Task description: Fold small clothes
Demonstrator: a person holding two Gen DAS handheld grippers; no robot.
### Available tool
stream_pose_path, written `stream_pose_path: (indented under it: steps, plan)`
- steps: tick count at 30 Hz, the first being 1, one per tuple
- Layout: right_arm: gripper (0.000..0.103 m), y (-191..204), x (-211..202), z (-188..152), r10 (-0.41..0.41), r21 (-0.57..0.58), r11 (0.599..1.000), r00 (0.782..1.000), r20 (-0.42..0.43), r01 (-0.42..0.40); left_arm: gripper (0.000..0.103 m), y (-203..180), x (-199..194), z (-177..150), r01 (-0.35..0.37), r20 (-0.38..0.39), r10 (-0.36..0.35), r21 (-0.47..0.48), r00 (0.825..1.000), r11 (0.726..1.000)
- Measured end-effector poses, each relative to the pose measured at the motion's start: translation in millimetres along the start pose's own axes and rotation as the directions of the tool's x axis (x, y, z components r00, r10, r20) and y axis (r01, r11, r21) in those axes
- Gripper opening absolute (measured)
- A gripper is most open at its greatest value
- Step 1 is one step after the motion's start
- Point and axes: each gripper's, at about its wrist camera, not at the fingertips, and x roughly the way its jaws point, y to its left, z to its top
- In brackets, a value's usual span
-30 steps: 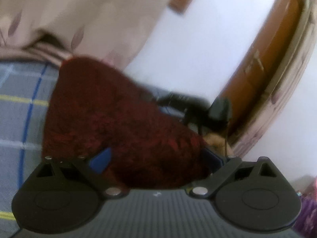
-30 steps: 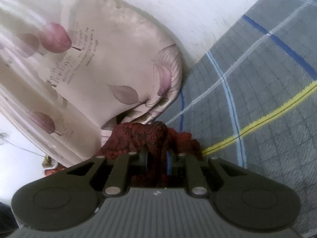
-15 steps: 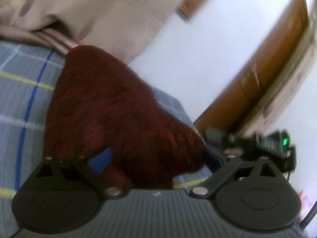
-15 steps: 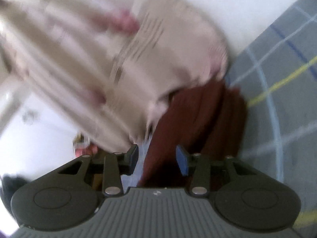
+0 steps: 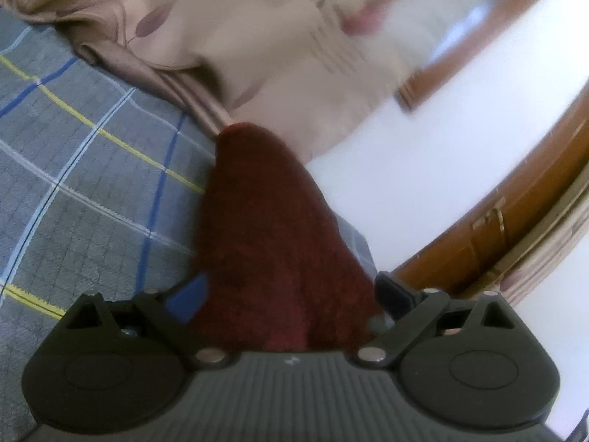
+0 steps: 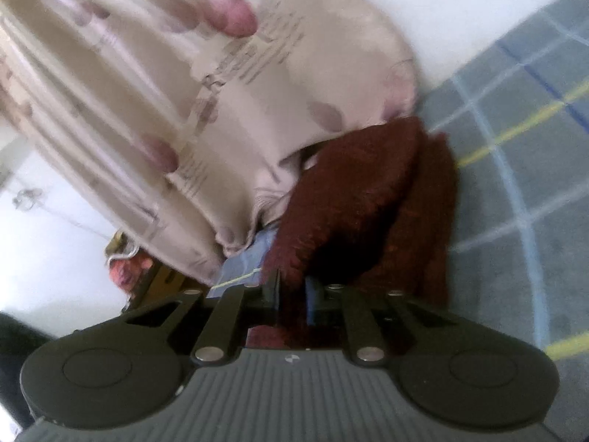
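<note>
1. The bed [image 5: 84, 191] is the biggest thing. Its cover is grey with blue, white and yellow lines.
2. A beige curtain [image 5: 257, 44] with pink leaves hangs at the far side of the bed, and its lower edge rests on the cover. Both views are blurry here, so the words printed on it cannot be read.
3. A white wall [image 5: 423, 169] is behind the curtain, and a brown wooden door [image 5: 515, 221] curves along the right side of the left wrist view.
4. The dark red fuzzy cloth [image 6: 353, 199] lies on the bed, just in front of the curtain. It is bunched up, with one fold lying over another.
5. The left gripper [image 5: 291, 294] has its fingers wide apart. The cloth fills the space between them. It seems to touch the blue pad on the left finger, but the right finger stands clear of it.
6. The right gripper [image 6: 292, 294] has its fingers close together and closing, and they pinch the near edge of the cloth.
</note>
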Motion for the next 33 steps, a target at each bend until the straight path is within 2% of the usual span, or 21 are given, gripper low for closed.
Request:
stream_pose_path:
  steps: [3,7,10,12,15,17,19,21,23,26,29,30,31,32,33]
  plan:
    - [0.017,-38,5,-20,-0.055,0.114,0.992,0.998,-0.024,0.058,0.098,-8,11,-3,0.007,-0.022,-0.006,0.033,1.0,0.999]
    - [0.013,-70,7,-41,-0.01,0.257,0.966,1.0,0.0,0.009,0.098,-27,34,-5,0.032,-0.042,-0.027,0.125,0.999,0.992]
    - [0.013,-73,5,-44,0.012,0.284,0.959,1.0,0.016,-0.016,0.098,-39,52,-9,0.042,-0.042,-0.034,0.228,0.999,0.973]
    - [0.013,-75,3,-48,0.024,0.297,0.954,0.999,0.023,-0.03,0.098,-42,66,-13,0.026,-0.053,-0.011,0.285,0.999,0.958]
    - [0.016,-77,0,-49,0.053,0.313,0.948,0.998,0.033,-0.061,0.098,-38,78,-17,0.006,-0.066,0.016,0.311,0.998,0.95]
    - [0.032,-71,-4,-42,0.042,0.269,0.962,0.999,0.032,-0.05,0.098,-37,78,-19,0.011,-0.064,0.01,0.317,0.998,0.948]
    - [0.035,-53,-11,-33,-0.002,0.168,0.986,1.0,0.03,-0.003,0.098,-38,77,-21,0.008,-0.066,0.015,0.338,0.998,0.941]
    - [0.046,-35,-15,-20,-0.046,0.085,0.995,0.998,0.041,0.042,0.098,-38,78,-22,0.013,-0.075,0.014,0.349,0.997,0.937]
    - [0.056,-18,-14,-4,-0.082,-0.008,0.997,0.995,0.06,0.083,0.098,-39,78,-24,0.011,-0.079,0.019,0.357,0.997,0.934]
    - [0.063,0,2,22,-0.165,-0.106,0.979,0.983,0.082,0.173,0.098,-39,78,-26,0.015,-0.085,0.017,0.358,0.996,0.934]
    - [0.062,3,28,43,-0.202,-0.12,0.97,0.977,0.073,0.21,0.098,-38,77,-27,0.017,-0.088,0.015,0.36,0.996,0.933]
    - [0.061,6,39,47,-0.221,-0.158,0.96,0.973,0.071,0.23,0.098,-37,77,-26,0.019,-0.089,0.014,0.354,0.996,0.935]
    - [0.053,6,52,49,-0.274,-0.203,0.937,0.959,0.074,0.283,0.098,-35,76,-26,0.027,-0.093,0.006,0.344,0.996,0.938]
    - [0.029,3,61,48,-0.324,-0.221,0.918,0.944,0.068,0.33,0.098,-33,76,-26,0.036,-0.098,-0.004,0.335,0.995,0.942]
    - [0.023,-5,71,48,-0.378,-0.23,0.897,0.925,0.048,0.378,0.098,-31,76,-26,0.048,-0.105,-0.014,0.328,0.994,0.943]
